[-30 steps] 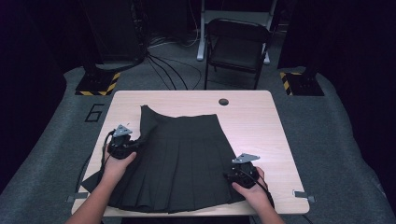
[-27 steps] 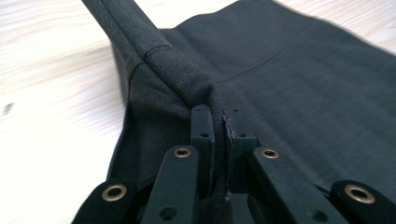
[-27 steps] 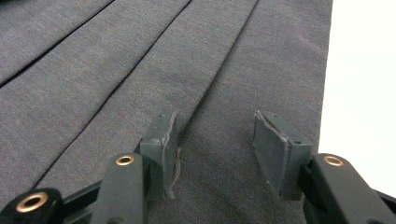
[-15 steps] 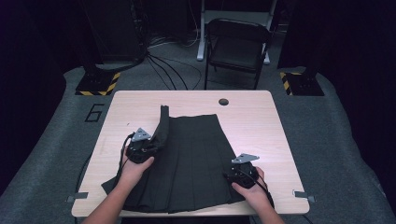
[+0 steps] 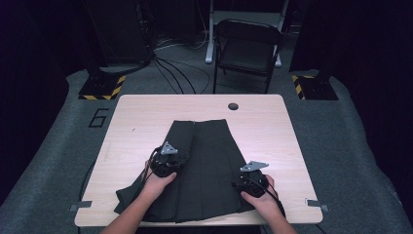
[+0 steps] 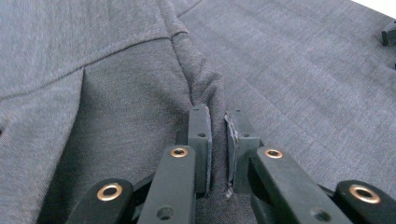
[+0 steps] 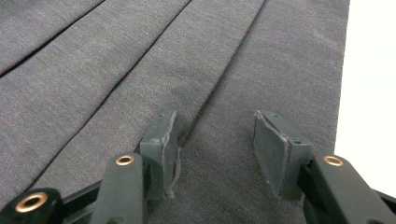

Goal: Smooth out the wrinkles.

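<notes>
Left gripper (image 6: 217,135) jaws nearly closed, clenched on a raised ridge of dark fabric that bunches up between the pads; in the high view this left gripper (image 5: 167,158) sits on the folded-over left part of the skirt. Right gripper (image 7: 212,144) jaws spread wide apart, released, gripping nothing, both pads resting down on the flat cloth near its right edge; in the high view the right gripper (image 5: 253,178) is at the near right corner of the garment. Left hand (image 5: 157,182) and right hand (image 5: 260,197) come in from the near edge.

Black pleated skirt (image 5: 209,161) lies on the near middle of the table, waistband at the far end, hem toward the near edge. Its left side is folded over onto the middle; a loose flap spreads out at the near left. Long straight pleat lines run across the skirt (image 7: 140,60) in the right gripper view; the skirt (image 6: 303,79) shows a seam and a puckered fold in the left gripper view.

Table (image 5: 146,117) is light wood with a round hole (image 5: 233,106) near the far edge. Grey carpet floor (image 5: 350,146), dark folding chair (image 5: 248,48) beyond the table, cables (image 5: 170,66) on the floor, yellow-black striped bases (image 5: 102,87) at far left and right.
</notes>
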Demonstrator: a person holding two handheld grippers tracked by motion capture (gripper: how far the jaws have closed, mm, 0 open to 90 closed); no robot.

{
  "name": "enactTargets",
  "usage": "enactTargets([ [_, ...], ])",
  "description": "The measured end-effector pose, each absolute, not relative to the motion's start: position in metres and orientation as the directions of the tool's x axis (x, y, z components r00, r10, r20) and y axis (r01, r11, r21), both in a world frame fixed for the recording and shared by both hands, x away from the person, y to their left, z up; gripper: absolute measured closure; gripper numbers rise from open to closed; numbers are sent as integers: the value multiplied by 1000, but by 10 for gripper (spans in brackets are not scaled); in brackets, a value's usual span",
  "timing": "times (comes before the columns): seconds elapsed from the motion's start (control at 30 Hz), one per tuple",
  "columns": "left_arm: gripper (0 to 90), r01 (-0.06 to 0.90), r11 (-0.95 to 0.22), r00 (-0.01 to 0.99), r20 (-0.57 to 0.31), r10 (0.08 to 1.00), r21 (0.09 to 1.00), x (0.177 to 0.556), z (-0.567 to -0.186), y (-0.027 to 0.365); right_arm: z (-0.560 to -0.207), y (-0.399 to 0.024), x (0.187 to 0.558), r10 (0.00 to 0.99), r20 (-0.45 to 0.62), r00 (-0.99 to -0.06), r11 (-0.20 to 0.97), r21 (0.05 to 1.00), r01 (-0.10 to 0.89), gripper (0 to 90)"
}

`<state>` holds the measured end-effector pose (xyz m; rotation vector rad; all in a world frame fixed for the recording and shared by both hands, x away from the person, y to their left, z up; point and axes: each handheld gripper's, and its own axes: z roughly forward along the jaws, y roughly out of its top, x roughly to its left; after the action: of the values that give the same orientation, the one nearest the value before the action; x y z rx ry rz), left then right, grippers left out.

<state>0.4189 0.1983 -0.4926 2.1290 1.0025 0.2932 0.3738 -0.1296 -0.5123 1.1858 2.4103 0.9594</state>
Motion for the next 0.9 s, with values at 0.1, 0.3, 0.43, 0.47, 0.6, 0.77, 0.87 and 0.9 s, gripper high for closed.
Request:
enactTargets([
  [0.1,806,575,-394,660,-121,742,717,418,-496,198,-512,-129,374,787,37,-616,437,671,599,492],
  [0.3,803,593,-388,655,-143,742,706,419,-505,198,-509,-127,373,785,38,-618,431,683,589,485],
  [0.43,768,610,-355,640,-176,748,709,419,-507,198,-502,-120,374,770,20,-637,442,704,556,473],
  [0.47,740,612,-351,640,-184,746,708,419,-507,198,-500,-116,374,772,24,-635,439,702,560,472],
  [0.6,675,618,-342,634,-192,749,708,415,-503,198,-495,-108,379,750,30,-661,450,708,543,473],
  [0.77,563,601,-295,637,-222,739,743,406,-487,203,-490,-90,391,729,48,-683,453,715,533,476],
  [0.87,547,576,-295,649,-206,733,762,400,-476,209,-490,-78,399,719,65,-691,450,714,536,480],
  [0.9,545,568,-300,656,-201,728,766,397,-471,212,-489,-75,401,720,70,-690,451,709,543,481],
])
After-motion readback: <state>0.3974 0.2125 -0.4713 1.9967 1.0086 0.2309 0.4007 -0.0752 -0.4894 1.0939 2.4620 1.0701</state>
